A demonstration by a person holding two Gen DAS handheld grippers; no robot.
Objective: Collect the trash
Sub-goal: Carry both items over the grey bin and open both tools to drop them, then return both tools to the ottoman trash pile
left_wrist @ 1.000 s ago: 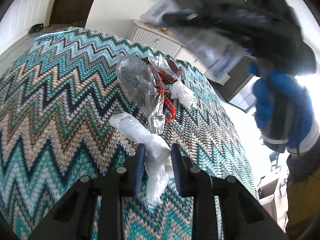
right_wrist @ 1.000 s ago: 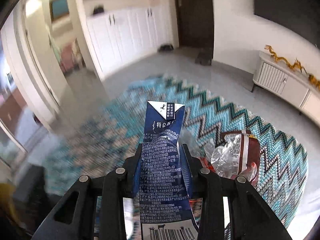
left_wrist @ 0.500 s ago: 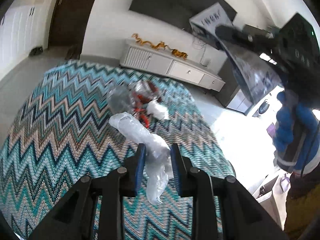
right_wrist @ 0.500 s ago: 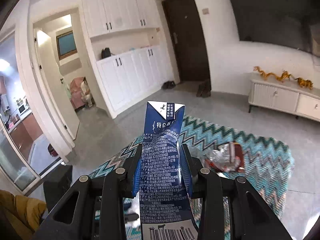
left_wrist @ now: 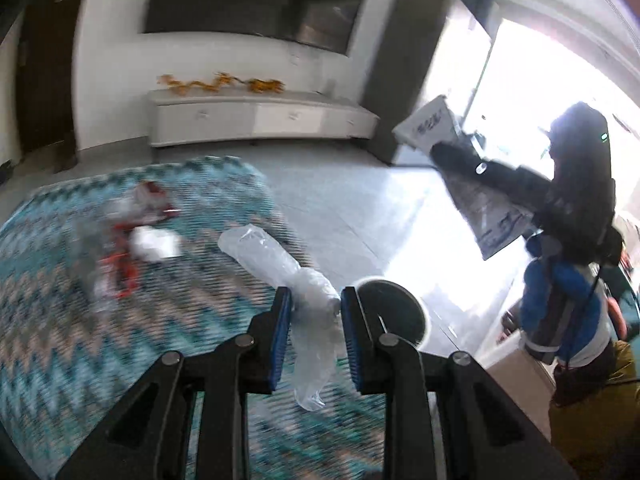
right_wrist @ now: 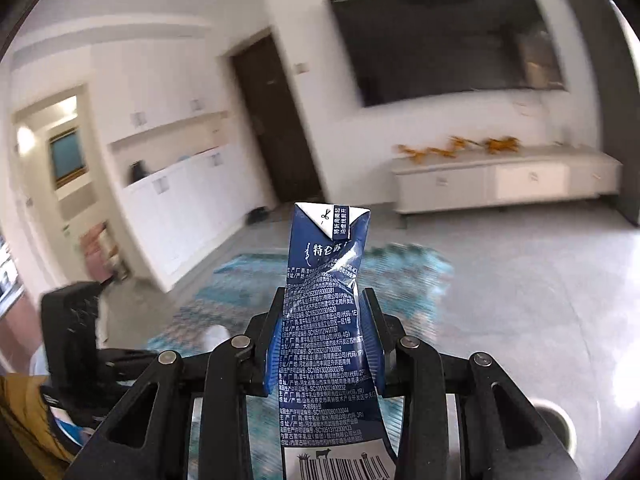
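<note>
Living-room floor, pale tile, with a zigzag rug [left_wrist: 80,340] carrying the loose trash; a low white cabinet [left_wrist: 260,120] is standing along the far wall under a dark screen [left_wrist: 256,0].

The left gripper [left_wrist: 312,320] is clamping a crumpled clear plastic bag [left_wrist: 280,264] between its blue pads, the bag trailing out ahead and hanging limp below the jaws. It is reading as nearly weightless, soft and slick, so the pinch at a bunched, wadded part is looking like the safest hold; a single film layer would likely be slipping out.

The right gripper [right_wrist: 322,344] is squeezing a flattened dark blue milk carton [right_wrist: 324,320] across its narrow faces, the folded top pointing forward. The carton is looking light and creased but stiffer than film, and is probably going to keep its shape under a mid-body grip.

A round bin [left_wrist: 394,316] with a white rim is showing just beyond the left jaws, off the rug's right edge.

Red-and-clear wrappers [left_wrist: 132,232] and a white scrap are lying near the rug's far corner, blurred, well apart from both grippers. They are appearing thin and crinkly; gathering them at a bunched fold would probably be working best.
</note>
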